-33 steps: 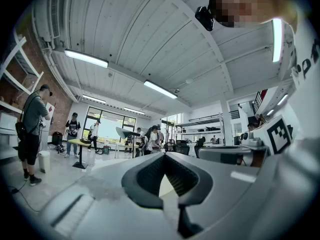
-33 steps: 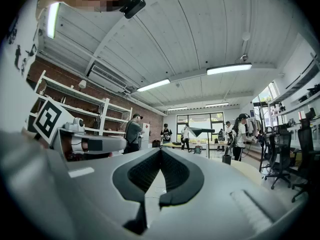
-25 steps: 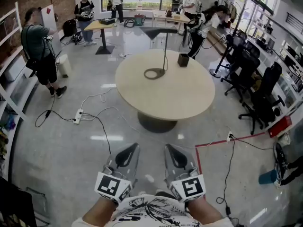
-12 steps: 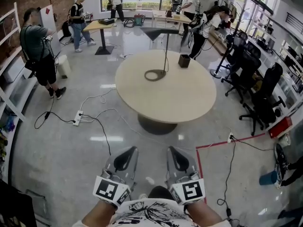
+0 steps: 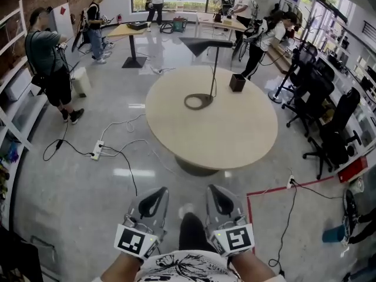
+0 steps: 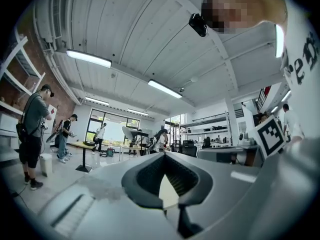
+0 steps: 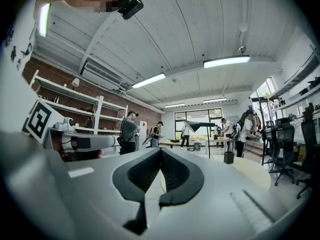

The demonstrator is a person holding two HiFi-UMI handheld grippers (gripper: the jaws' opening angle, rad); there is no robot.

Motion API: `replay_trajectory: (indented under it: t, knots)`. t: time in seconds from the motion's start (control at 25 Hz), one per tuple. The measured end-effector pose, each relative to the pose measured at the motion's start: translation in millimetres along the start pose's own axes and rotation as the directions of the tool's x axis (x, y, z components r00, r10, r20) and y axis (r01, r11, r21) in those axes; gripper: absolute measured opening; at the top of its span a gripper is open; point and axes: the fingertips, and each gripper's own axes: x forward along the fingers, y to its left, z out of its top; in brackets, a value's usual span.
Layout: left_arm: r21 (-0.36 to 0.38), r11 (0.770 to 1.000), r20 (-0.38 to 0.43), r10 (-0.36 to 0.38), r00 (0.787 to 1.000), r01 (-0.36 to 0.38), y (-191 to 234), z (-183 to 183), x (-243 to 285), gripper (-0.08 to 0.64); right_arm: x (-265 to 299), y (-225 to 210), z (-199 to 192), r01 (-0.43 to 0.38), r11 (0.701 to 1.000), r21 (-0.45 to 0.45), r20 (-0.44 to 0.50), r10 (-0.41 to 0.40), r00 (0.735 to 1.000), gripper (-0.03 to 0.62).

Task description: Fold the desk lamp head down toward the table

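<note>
The step in hand is the approach. Neither claw has reached the desk lamp (image 5: pixel 214 69), so the fold itself is not begun. The left claw (image 5: pixel 158 191) and the right claw (image 5: pixel 214 190) sit side by side near the person's body. Each has its jaws brought together at the tips, with nothing between them.

The lamp stands well ahead of both claws on the round table (image 5: pixel 223 137), roughly in line with the right claw. Its ring base (image 5: pixel 198 101) lies flat on the table and a thin stem rises from it. The lamp head (image 5: pixel 205 44) sits level on top, higher than the claws and beyond the base. A dark box (image 5: pixel 237 82) stands near the stem, on its right. Floor with loose cables (image 5: pixel 120 148) lies between the claws and the table.

The next move, as I judge it, is to close that gap, part one claw and take the head or the top of the stem. The other claw would likely need to steady the base, since a light ring could slide or tip as the head is pressed down.
</note>
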Motion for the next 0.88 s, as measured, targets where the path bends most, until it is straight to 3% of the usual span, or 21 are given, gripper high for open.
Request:
replay_trajectory:
  t: [0.56,0.88]
  knots:
    - [-0.028,0.997,-0.013,0.074,0.997,-0.074,112,8,187,0.005,181,-132,12,-0.037,0.999,0.012,0.003,0.037,0.999,0.008]
    - [-0.044,0.993,-0.016,0.107,0.994,-0.107,169,14,254,0.005,257,-169,18,-0.057,0.998,-0.004,-0.009,0.057,0.998,0.008]
